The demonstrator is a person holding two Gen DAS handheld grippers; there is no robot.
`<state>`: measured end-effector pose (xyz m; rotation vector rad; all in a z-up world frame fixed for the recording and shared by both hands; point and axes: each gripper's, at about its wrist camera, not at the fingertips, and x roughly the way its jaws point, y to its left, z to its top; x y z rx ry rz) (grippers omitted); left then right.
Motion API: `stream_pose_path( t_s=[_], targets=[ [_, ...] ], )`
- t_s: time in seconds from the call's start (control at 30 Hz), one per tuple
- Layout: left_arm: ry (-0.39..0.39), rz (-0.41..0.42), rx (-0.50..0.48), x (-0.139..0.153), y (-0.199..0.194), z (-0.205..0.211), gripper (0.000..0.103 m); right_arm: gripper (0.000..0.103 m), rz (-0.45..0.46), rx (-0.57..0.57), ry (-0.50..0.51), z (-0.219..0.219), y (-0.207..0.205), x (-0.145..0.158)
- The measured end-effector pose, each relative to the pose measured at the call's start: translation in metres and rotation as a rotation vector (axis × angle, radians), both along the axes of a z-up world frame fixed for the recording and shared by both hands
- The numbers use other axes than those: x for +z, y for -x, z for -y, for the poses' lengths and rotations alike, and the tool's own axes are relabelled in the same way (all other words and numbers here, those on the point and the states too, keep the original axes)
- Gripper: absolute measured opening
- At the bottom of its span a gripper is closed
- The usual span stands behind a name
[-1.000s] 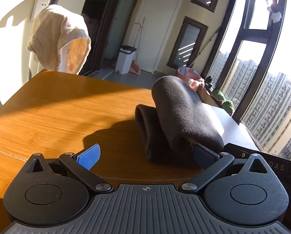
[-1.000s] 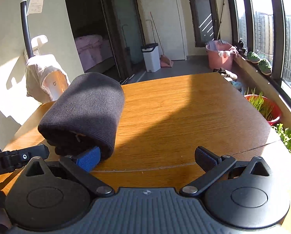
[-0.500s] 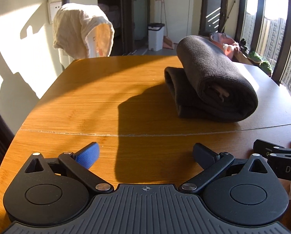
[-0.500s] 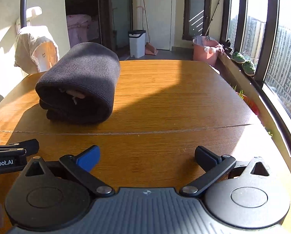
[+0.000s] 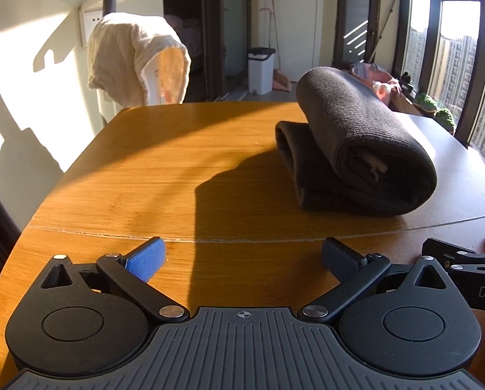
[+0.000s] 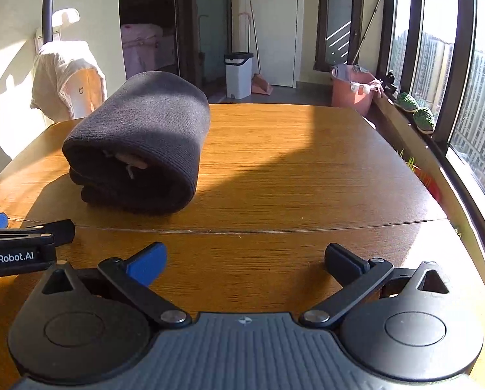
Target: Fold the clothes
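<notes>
Looked just about done. Dark cloth (image 5: 365,149) lay folded up into a fat bundle on the wooden surface (image 5: 164,175), out in front of both tools and not touching either. In the left view, sat ahead and to the right; in the right view (image 6: 138,149), sat ahead and to the left. A bit of a light tag poked out of the rolled end. Bottom layer stuck out a little on one side, so not a very neat fold.

Left tongs (image 5: 242,256) stood wide open, with nothing between the 2 fingers, only bare wood under them. Right tongs (image 6: 245,260) stood just as wide open, also with nothing in them. Both sat well back from the bundle, near the front edge.

Probably nothing left to do with this 1 piece, other than maybe a small tidy of the part that stuck out. A pale cloth (image 5: 135,58) hung on something past the far edge; could not tell if that was part of the job. No other clothes seen on the surface.
</notes>
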<state>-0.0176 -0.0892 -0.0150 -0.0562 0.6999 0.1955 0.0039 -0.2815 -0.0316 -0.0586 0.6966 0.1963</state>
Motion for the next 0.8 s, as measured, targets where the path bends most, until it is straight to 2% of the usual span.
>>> stream_pose_path(
  t_s=[0.8],
  targets=[
    [-0.001,0.000,0.005,0.0000,-0.0008,-0.0003,0.103,0.103,-0.001,-0.001,-0.001,-0.0002,0.0005,0.0003]
  ],
)
